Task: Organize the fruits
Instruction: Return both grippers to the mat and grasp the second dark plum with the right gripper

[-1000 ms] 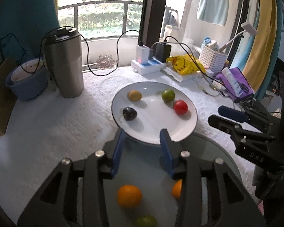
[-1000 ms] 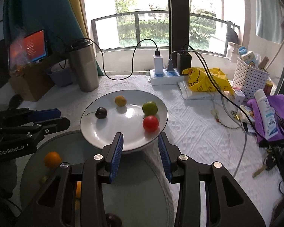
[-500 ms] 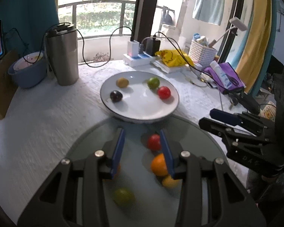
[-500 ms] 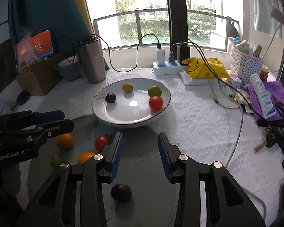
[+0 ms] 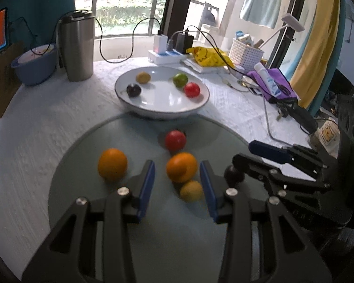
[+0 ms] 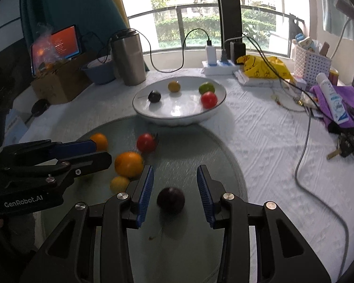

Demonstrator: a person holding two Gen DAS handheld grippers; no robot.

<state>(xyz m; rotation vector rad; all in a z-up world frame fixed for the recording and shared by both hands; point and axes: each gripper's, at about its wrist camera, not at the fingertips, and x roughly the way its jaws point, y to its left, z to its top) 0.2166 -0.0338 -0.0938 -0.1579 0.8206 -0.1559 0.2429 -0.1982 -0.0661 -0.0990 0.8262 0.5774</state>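
A white plate (image 5: 161, 109) (image 6: 177, 115) holds a dark plum (image 5: 133, 90), a yellow fruit (image 5: 143, 77), a green fruit (image 5: 180, 80) and a red tomato (image 5: 192, 89). On the round glass board (image 5: 153, 224) lie two oranges (image 5: 112, 164) (image 5: 181, 167), a tomato (image 5: 175, 140), a small yellow fruit (image 5: 191, 190) and a dark plum (image 6: 170, 199). My left gripper (image 5: 177, 184) is open, its jaws either side of an orange and the yellow fruit. My right gripper (image 6: 174, 188) is open around the dark plum on the board.
A steel tumbler (image 5: 76, 47), blue bowl (image 5: 34, 67), power strip with cables (image 5: 167, 54), yellow bag (image 5: 208, 55), white basket (image 5: 245, 55) and purple cloth with a tube (image 5: 271, 82) stand around the back and right of the white-clothed table. A cable (image 6: 304, 155) trails at right.
Both grippers have drawn back from the plate toward the near side of the glass board. The loose fruits now lie between and ahead of the jaws. Both stay open.
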